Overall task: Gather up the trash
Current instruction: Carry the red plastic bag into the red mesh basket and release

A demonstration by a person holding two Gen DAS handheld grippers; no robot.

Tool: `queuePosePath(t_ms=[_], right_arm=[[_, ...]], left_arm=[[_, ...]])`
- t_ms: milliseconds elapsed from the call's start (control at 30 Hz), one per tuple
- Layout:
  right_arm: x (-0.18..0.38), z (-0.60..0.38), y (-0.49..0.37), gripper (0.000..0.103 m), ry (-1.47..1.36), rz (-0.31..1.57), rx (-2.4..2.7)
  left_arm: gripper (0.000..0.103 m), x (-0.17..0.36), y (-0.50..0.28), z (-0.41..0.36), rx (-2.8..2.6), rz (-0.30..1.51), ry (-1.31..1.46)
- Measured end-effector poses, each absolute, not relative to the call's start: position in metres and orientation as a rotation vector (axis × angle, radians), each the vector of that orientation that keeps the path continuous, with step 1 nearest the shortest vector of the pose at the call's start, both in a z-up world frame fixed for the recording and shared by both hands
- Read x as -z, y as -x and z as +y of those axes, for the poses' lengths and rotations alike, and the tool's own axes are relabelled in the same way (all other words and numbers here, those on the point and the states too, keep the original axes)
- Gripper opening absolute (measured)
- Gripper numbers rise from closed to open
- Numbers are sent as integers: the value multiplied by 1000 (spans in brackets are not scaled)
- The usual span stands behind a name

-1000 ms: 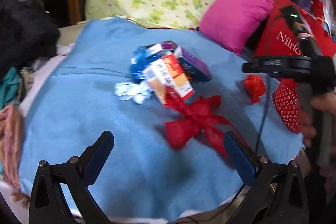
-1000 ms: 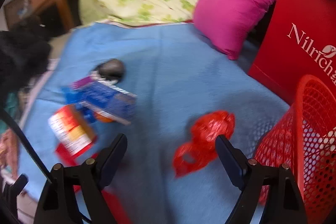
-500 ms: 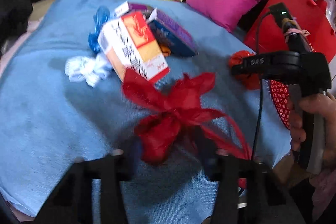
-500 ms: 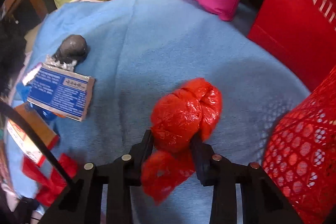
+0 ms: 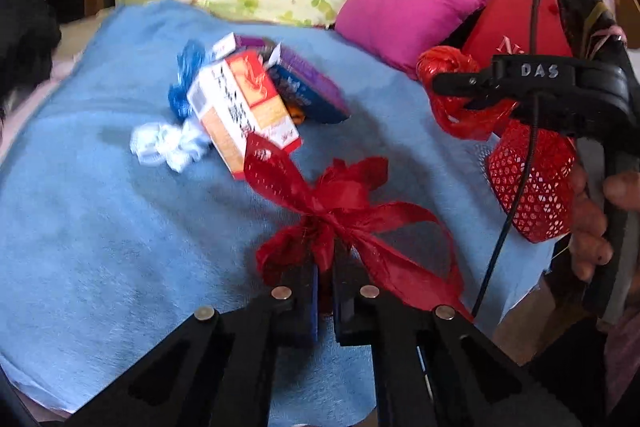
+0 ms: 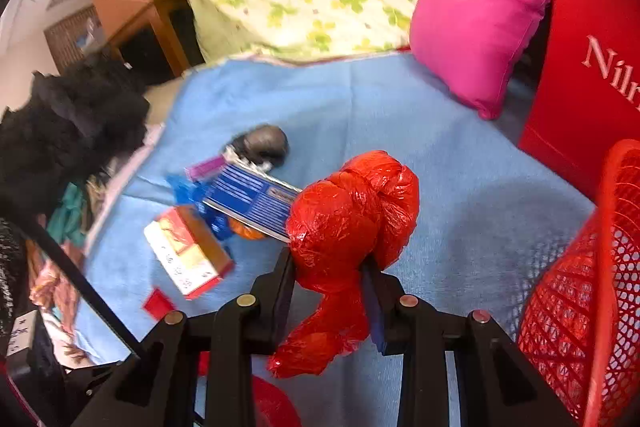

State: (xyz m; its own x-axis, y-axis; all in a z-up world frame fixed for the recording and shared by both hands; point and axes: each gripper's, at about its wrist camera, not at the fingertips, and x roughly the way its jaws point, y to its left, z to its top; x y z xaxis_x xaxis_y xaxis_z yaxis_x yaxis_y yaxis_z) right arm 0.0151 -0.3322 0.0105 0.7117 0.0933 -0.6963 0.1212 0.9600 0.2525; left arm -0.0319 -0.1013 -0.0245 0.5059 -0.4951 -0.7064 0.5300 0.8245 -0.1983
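Left gripper [image 5: 325, 267] is clenched on the knot of the red ribbon [image 5: 344, 203], which trails over the blue cloth [image 5: 100, 227] just in front of the orange box [image 5: 244, 111]. Right gripper [image 6: 330, 267] has its jaws closing on the red bag [image 6: 352, 211], pinched at the waist below its knotted bulk; the tail hangs down between the fingers. The bag looks lifted off the cloth, near the basket [image 6: 592, 287] at the right edge.

Step in hand, as judged: both pieces to be carried to the basket. The bag is best held by its waist and released only once over the basket mouth; the slick film could slip if squeezed loosely. The ribbon's long loops should be raised clear before being swung across, or the box may be snagged and dragged. The right gripper's cable [image 5: 516, 187] crosses the ribbon's likely path and should be avoided. Blue wrapper [image 5: 186, 87], white wad [image 5: 164, 145], purple box [image 5: 308, 87] and a dark lump [image 6: 266, 143] are left on the cloth.
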Motion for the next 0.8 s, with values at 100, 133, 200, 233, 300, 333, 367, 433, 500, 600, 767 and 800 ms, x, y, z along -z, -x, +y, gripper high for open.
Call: queuePosePath(t_ms=[100,133,200,233,300,333,367,433,500,600,767,800], right_arm=[[-32,-328,2,34,-296,719,-18],[-38,-328,9,34,-289,697,-25],[-47,-328,17,34,-277,651,-34],[-50,-329,20,34,-276,631,-39],[-56,-331,28,34,-284,608,-46],[-59,-334,33,34,-290,592,-52],[-62,-336,36,34,-290,584,-55],[-68,-339,44,34,-272,557,-56],[-74,-342,53,34,-253,525,-55],[-84,-348,67,34,-244,468,-58],[-95,-371,90,34,-266,380,-42],[-97,-376,95,34,-274,364,-35]], left_arm=[[6,21,39,-102,633,796,-66],[6,21,39,-99,634,790,-69],[6,25,38,-102,622,788,-94],[12,26,37,-103,614,790,-99],[44,29,36,-104,614,803,-92],[71,31,35,-105,599,804,-92],[76,33,34,-106,578,793,-99],[77,36,30,-113,565,777,-122],[77,42,27,-119,554,783,-137],[59,52,21,-131,542,803,-151],[13,59,24,-151,538,805,-186],[11,57,27,-152,539,798,-186]])
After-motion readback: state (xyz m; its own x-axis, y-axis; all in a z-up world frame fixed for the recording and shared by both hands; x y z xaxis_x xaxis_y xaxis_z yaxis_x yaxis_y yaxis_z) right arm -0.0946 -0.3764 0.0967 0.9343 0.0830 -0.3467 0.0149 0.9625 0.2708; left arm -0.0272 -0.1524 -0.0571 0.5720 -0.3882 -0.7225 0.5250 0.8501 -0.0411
